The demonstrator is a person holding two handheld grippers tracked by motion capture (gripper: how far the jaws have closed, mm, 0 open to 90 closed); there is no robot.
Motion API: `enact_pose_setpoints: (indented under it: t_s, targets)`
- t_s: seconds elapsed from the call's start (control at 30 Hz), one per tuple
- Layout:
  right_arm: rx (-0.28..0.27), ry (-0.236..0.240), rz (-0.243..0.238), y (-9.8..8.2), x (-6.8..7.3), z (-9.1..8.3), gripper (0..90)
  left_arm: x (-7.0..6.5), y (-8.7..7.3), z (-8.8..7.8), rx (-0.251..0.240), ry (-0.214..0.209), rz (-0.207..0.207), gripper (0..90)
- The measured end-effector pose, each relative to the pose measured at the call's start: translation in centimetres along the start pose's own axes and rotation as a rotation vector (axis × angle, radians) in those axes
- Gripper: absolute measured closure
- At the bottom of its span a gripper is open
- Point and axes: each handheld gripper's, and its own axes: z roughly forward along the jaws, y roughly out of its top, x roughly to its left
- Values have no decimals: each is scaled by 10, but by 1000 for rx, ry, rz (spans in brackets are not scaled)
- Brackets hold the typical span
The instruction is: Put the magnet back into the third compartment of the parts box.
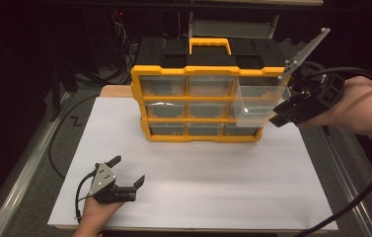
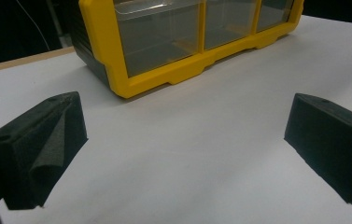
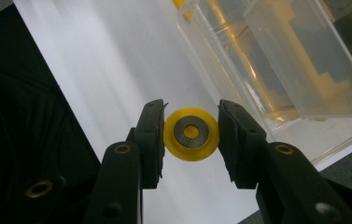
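- The right gripper (image 1: 278,118) is hovering off the right end of the yellow drawer cabinet (image 1: 201,104), which is standing near the far edge of the white worktop (image 1: 193,192).
- In the right gripper view its jaws are closing narrowly around a small yellow wheel (image 3: 191,134) with a grey metal hub; the left jaw is touching the rim, while a sliver of light beside the right one leaves it unclear whether the grip is complete.
- A clear drawer (image 1: 262,102) is standing pulled out from the cabinet's right column, just beside that gripper, so dropping the wheel in appears to be the step in hand.
- To do it well, the person should be carrying the wheel over the drawer's open top, clearing the near wall, before parting the jaws.
- Lowering it close to the drawer floor should be keeping the round part from rolling or bouncing out.
- The left gripper (image 1: 127,173) is resting near the worktop's near-left corner, jaws spread wide and holding nothing.
- It could be steadying the cabinet if the drawer needs pushing shut.
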Motion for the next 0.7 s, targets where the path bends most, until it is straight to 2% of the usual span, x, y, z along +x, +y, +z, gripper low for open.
enact_pose_setpoints:
  t_s: [0.7]
  targets:
    - [5, -19, 12, 24, -18, -3, 648, 1, 0, -1, -4, 1, -2, 2]
